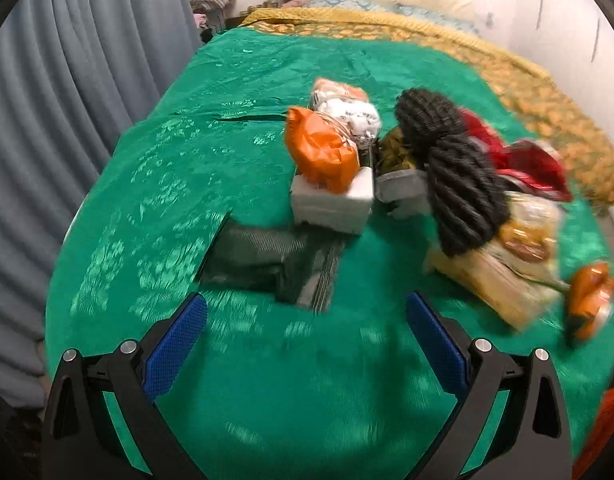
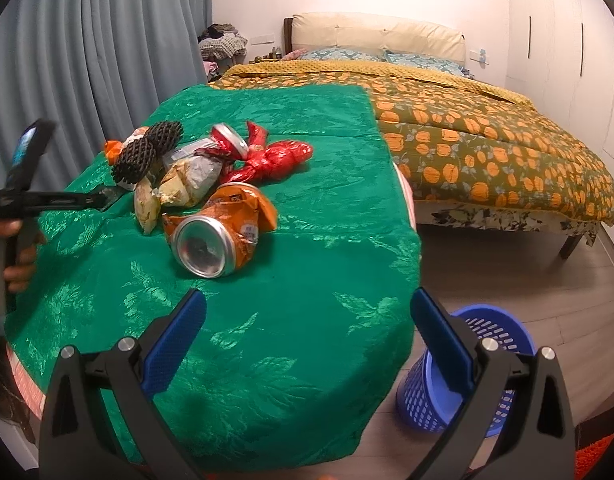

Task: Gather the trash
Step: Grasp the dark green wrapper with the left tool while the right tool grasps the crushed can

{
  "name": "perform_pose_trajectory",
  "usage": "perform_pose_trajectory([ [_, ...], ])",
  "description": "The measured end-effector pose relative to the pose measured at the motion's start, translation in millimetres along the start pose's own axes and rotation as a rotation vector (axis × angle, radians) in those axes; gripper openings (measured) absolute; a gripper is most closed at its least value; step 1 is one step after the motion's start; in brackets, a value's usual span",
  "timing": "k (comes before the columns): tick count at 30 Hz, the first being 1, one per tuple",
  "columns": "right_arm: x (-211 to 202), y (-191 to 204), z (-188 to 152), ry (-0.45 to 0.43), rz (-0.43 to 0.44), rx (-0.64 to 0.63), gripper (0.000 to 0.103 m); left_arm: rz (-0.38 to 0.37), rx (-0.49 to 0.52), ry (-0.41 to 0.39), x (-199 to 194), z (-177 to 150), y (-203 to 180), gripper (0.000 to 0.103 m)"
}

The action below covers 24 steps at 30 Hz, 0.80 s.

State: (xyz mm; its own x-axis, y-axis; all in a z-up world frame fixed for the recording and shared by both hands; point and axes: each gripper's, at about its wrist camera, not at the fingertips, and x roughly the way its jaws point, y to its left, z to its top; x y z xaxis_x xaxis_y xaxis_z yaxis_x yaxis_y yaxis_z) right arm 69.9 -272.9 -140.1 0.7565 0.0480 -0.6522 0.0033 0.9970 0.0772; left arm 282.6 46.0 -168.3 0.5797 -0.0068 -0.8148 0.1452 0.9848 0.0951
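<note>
Right tongs (image 2: 307, 340): spread wide with nothing between the blue pads, hanging over the near edge of the worktop (image 2: 291, 304).
Left tongs (image 1: 307, 340): also wide open and empty, above bare green cloth just short of a dark flat pouch (image 1: 267, 260); this view is smeared, so fine detail is unsure.
Step in hand: by my reading, the first pick, since every scrap lies on the cloth and the bin looks empty as far as its rim shows.
Nearest trash: a crushed orange can (image 2: 219, 236), on its side with its silver end facing the right tongs.
How to do it well: I would close across the can's dented body, not its round end, lift clear of the cloth so the fabric is not dragged, then carry it over the worktop edge.
Bin: a blue perforated basket (image 2: 467, 372) on the floor just beside the worktop's right corner, partly behind the right tongs.
Rest of the pile: crumpled snack bags (image 2: 187, 180), black foam netting (image 2: 147, 152), a knotted red bag (image 2: 279, 160), and, in the left view, an orange bag (image 1: 323, 156) on a white foam block (image 1: 331, 204).
Surface: glossy green leaf-patterned cloth, wrinkled, likely slippery.
Room: grey curtain (image 2: 87, 60) at left, wooden floor, a bed (image 2: 487, 140) with pumpkin-print cover beyond, white wall behind.
</note>
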Motion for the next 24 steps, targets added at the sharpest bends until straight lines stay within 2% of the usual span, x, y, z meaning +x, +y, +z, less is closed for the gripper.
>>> perform_pose_trajectory([
  [3, -2, 3, 0, -0.002, -0.002, -0.012, 0.098, 0.1, -0.036, 0.022, 21, 6, 4, 0.099],
  [6, -3, 3, 0, -0.006, -0.006, -0.013, 0.098, 0.101, -0.156, 0.036, 23, 5, 34, 0.099],
  [9, 2, -1, 0, 0.002, -0.003, 0.002, 0.098, 0.147, -0.184, 0.041, 16, -5, 59, 0.099],
  [14, 9, 1, -1, 0.014, 0.009, 0.0, 0.098, 0.174, -0.259, 0.066, -5, -39, 113, 0.099],
  [16, 9, 4, -1, 0.016, 0.015, -0.005, 0.098, 0.151, -0.278, 0.065, -12, -47, 124, 0.099],
  [19, 9, 8, -1, 0.017, 0.019, -0.014, 0.098, 0.038, -0.283, 0.029, -23, -43, 122, 0.099],
  [22, 6, 10, -1, 0.012, 0.026, -0.021, 0.098, 0.012, -0.216, -0.027, -30, -20, 109, 0.099],
  [24, 3, 7, 2, -0.008, 0.045, -0.015, 0.098, -0.006, -0.162, -0.023, -22, -3, 102, 0.099],
])
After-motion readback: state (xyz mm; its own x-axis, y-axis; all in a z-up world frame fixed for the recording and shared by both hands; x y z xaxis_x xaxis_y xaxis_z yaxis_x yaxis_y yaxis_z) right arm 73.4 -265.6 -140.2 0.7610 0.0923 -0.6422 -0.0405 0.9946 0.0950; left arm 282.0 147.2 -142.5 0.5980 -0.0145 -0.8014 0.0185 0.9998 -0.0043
